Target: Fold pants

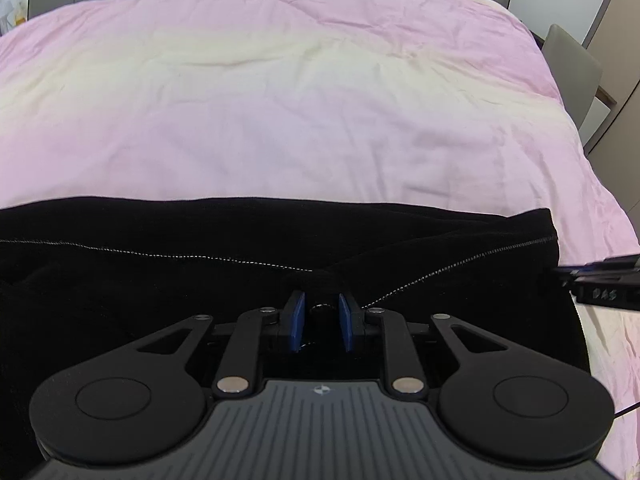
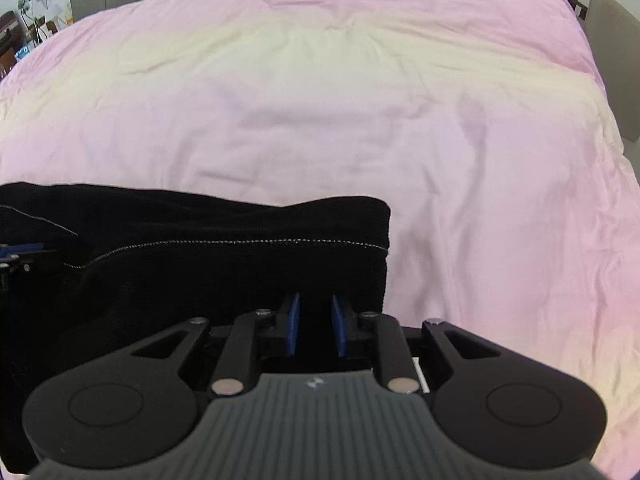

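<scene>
Nearest the lens, the left hand-held gripper has its 2 blue pads a little apart around a bunched nub of black cloth; whether they truly pinch it I cannot tell. The right hand-held gripper sits low over the black pants near their right-hand end, pads also a little apart with dark cloth between — again, a grip cannot be confirmed. The pants lie as a long band across the near edge of the bed, white stitching running along them. To do this fold well, I judge, both grippers should catch all layers at the near edge (not just the top one), lift together, and carry evenly toward the far edge — keeping the stitched seam straight.
</scene>
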`<state>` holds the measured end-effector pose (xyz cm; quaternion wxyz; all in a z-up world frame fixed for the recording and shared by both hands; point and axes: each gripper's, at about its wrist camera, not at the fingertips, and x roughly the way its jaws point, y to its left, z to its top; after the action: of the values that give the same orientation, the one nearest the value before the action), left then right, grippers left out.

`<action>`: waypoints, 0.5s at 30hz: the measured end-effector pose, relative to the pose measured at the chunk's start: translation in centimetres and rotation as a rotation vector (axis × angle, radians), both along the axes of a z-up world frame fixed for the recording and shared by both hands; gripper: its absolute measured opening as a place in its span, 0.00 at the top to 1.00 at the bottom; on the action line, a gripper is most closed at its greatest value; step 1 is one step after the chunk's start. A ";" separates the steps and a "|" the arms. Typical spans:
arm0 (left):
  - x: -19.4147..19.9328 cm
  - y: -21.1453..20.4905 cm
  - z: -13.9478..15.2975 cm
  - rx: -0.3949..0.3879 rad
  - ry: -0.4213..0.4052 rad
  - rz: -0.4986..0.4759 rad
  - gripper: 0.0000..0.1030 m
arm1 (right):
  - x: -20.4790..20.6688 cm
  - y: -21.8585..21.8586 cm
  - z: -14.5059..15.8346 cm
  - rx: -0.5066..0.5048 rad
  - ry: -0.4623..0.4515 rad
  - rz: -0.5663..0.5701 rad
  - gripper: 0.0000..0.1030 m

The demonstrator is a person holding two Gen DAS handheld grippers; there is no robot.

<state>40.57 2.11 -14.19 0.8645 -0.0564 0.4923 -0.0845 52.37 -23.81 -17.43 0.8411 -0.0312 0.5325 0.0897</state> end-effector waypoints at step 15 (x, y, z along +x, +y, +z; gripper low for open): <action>-5.0 3.9 5.2 0.051 -0.064 -0.016 0.64 | -3.2 2.5 2.6 -0.046 -0.055 0.136 0.84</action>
<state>35.62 6.03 -9.00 0.8803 -0.0279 0.4667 -0.0808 49.17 -21.31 -14.86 0.8465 -0.0889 0.5076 0.1335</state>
